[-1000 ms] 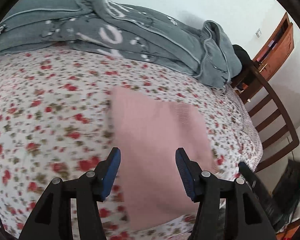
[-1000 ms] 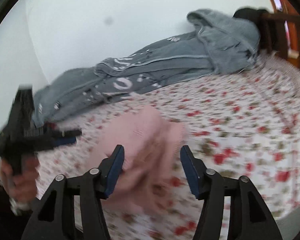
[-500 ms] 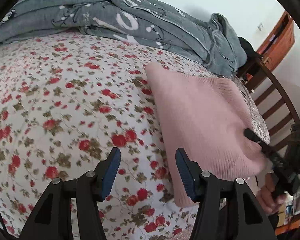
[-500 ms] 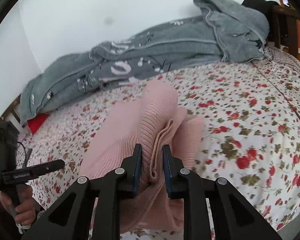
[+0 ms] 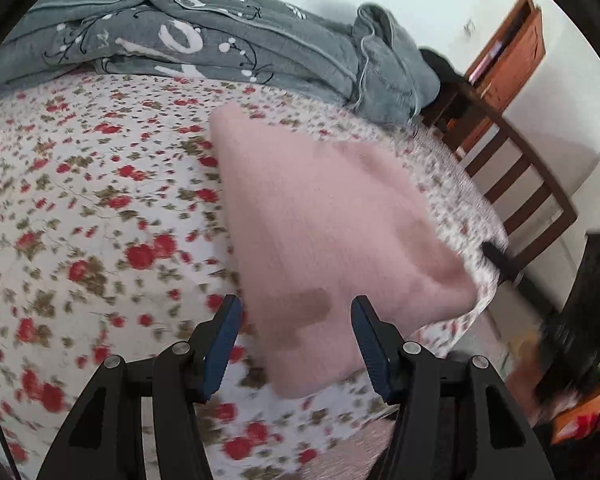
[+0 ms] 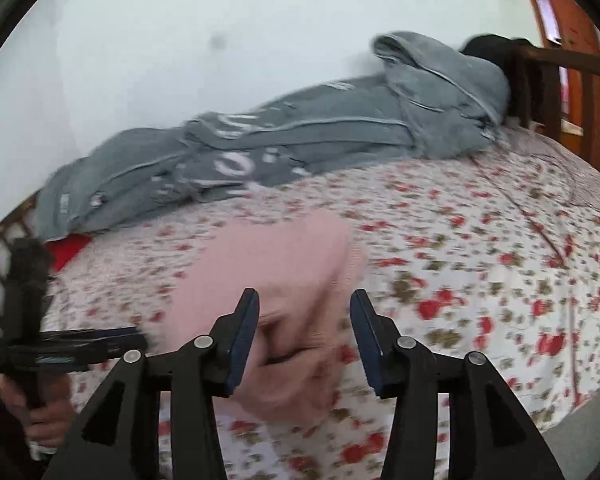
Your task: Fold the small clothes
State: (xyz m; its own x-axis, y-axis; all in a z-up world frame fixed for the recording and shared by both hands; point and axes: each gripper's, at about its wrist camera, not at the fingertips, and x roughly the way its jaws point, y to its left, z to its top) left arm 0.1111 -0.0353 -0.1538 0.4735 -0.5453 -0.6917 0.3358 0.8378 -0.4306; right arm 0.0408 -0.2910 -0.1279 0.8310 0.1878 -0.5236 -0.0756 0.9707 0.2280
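bedspread [image 5: 100, 208] with red flowers fills both views, a rumpled grey blanket [image 5: 220, 44] heaped along its far side by the wall and a wooden chair [image 5: 516, 184] at the bed's end. pink knit garment [image 5: 324, 216] lies on the spread near the front edge, already doubled into a thick pad; its long axis runs away from the left gripper [image 5: 296, 340] toward the blanket. both views are motion-blurred, so the ribbing and edges are hard to read. left gripper is released, jaws wide, with the garment's near end just ahead between them. right gripper [image 6: 304, 336] is likewise spread and holding nothing, over the garment's loose, bunched near corner [image 6: 296, 364]. both claws look about equally near; the next fold likely turns on pinching that near end.
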